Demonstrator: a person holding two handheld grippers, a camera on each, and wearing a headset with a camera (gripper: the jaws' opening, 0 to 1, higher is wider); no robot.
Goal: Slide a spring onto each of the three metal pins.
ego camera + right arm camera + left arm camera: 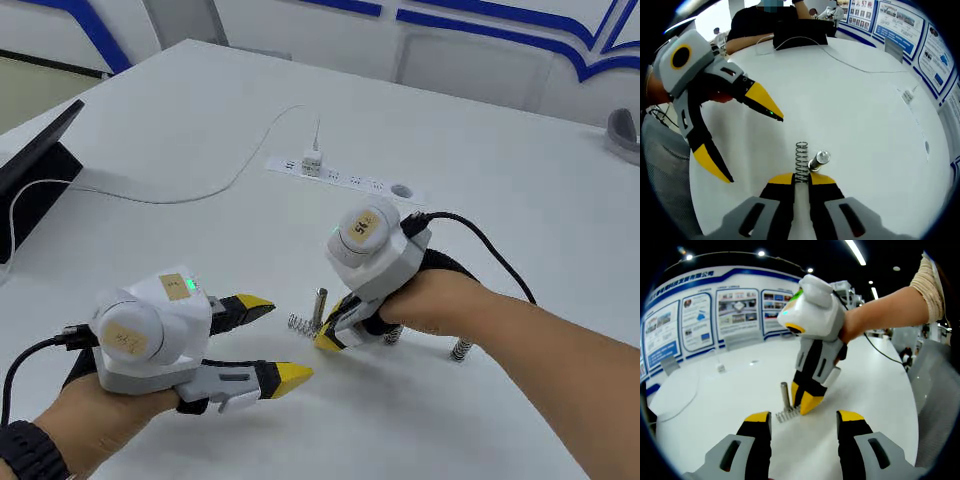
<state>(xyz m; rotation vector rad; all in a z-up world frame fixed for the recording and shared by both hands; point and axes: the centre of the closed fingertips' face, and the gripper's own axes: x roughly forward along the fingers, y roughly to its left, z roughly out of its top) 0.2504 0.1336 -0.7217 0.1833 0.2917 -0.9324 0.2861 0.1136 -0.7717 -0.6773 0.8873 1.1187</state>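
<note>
A short metal pin [320, 304] stands upright on the white table. A spring [300, 323] lies at its foot, and my right gripper [327, 342] is shut on one end of it. In the right gripper view the spring [801, 159] runs straight out from between the closed jaws, just left of the pin [819, 160]. My left gripper [282, 338] hovers open and empty a little left of the pin. Its own view shows the pin [785, 394], the spring [787, 414] and the right gripper [807, 407] ahead. Two more springs [461, 349] lie by the right hand.
A white power strip [340, 178] with a plugged charger and a long cable lies farther back. A black screen [35, 170] stands at the table's left edge. A grey object [622, 135] sits far right. A person [775, 15] sits across the table.
</note>
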